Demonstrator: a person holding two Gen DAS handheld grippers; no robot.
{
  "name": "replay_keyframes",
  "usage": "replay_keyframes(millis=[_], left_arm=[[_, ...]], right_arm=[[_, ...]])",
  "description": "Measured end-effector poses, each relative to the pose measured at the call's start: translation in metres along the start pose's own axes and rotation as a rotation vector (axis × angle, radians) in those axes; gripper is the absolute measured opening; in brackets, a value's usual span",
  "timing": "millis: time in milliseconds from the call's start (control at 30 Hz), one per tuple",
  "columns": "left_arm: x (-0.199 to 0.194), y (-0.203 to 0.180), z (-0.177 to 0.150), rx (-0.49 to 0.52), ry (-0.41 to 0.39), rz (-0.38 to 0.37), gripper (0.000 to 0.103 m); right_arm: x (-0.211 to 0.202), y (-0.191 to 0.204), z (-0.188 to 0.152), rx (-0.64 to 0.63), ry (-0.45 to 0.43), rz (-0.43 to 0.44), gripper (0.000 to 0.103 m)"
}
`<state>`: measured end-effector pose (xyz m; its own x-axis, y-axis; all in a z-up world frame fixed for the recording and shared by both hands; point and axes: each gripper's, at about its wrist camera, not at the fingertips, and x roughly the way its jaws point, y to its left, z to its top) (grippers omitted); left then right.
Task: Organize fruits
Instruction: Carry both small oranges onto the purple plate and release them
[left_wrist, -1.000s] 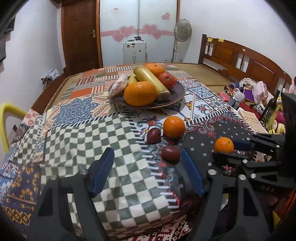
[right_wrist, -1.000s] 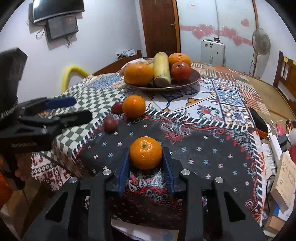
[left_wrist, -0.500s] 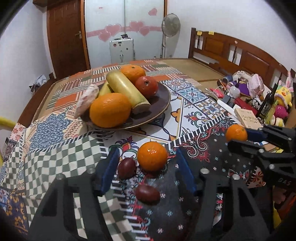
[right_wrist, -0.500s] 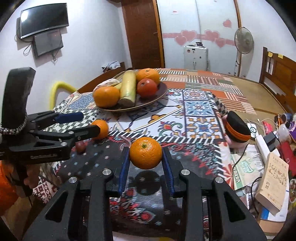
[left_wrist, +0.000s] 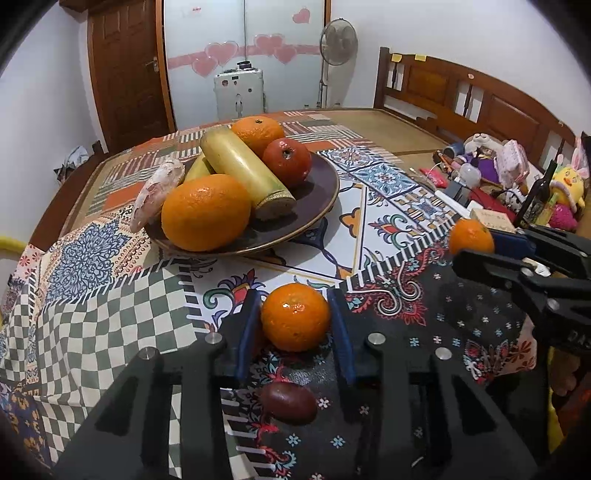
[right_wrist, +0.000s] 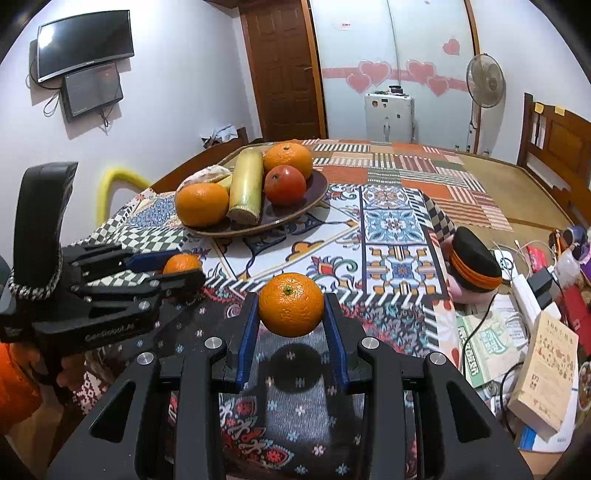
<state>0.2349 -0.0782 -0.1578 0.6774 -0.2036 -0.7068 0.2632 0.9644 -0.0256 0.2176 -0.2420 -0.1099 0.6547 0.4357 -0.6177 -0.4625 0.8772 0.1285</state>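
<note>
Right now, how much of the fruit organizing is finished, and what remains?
Done: the dark round plate already holds two oranges, a red apple, bananas and more. In hand: the right gripper holds a small orange mandarin above the patterned cloth; the left gripper has its jaws around a second mandarin, apparently not lifted. Left: a dark reddish-brown fruit on the cloth.

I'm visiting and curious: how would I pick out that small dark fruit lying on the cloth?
Start from the big brown fruit plate on the patterned tablecloth. Nearer the camera, the left gripper flanks a tangerine; just behind it lies the small dark fruit. It is maroon and egg-shaped, unlike the orange fruit around it.
</note>
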Motion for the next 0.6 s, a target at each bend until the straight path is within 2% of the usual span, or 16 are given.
replay_keyframes(millis=[267, 600], left_arm=[[-0.032, 0.017, 0.014, -0.034, -0.077, -0.004, 0.037], [-0.058, 0.048, 0.053, -0.104, -0.199, 0.059, 0.038]], right_arm=[[0.005, 0.001, 0.027, -0.021, -0.041, 0.007, 0.032], [0.017, 0.005, 0.060, -0.060, -0.090, -0.013, 0.032]])
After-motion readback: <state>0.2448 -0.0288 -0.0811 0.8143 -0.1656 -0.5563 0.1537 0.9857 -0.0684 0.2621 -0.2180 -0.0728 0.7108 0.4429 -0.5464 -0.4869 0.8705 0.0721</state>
